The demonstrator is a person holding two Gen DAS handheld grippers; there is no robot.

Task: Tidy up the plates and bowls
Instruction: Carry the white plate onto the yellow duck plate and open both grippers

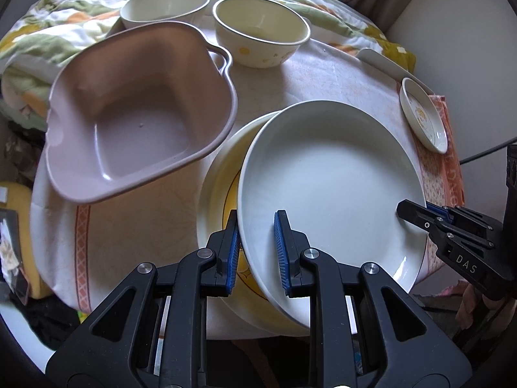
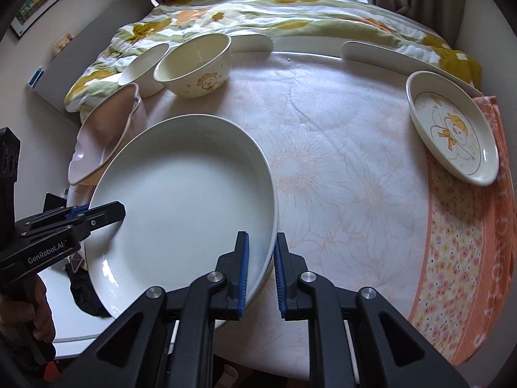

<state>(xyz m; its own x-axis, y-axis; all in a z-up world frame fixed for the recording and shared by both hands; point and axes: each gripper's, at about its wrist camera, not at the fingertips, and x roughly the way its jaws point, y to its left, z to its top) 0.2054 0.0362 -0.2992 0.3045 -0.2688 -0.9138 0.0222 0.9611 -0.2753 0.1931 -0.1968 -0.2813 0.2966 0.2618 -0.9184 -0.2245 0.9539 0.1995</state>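
Note:
A large white plate is held over a yellow-patterned plate. My left gripper straddles its left rim, one finger inside and one outside, jaws apart around the rim. My right gripper straddles the opposite rim the same way; it also shows in the left wrist view. The left gripper shows in the right wrist view. A pink square bowl sits left. Two cream bowls stand at the back. A small duck-print dish lies at the right.
A round table with a floral cloth holds everything. A flowered quilt lies behind it. An orange cloth hangs over the right edge. A white tray edge sits at the back right.

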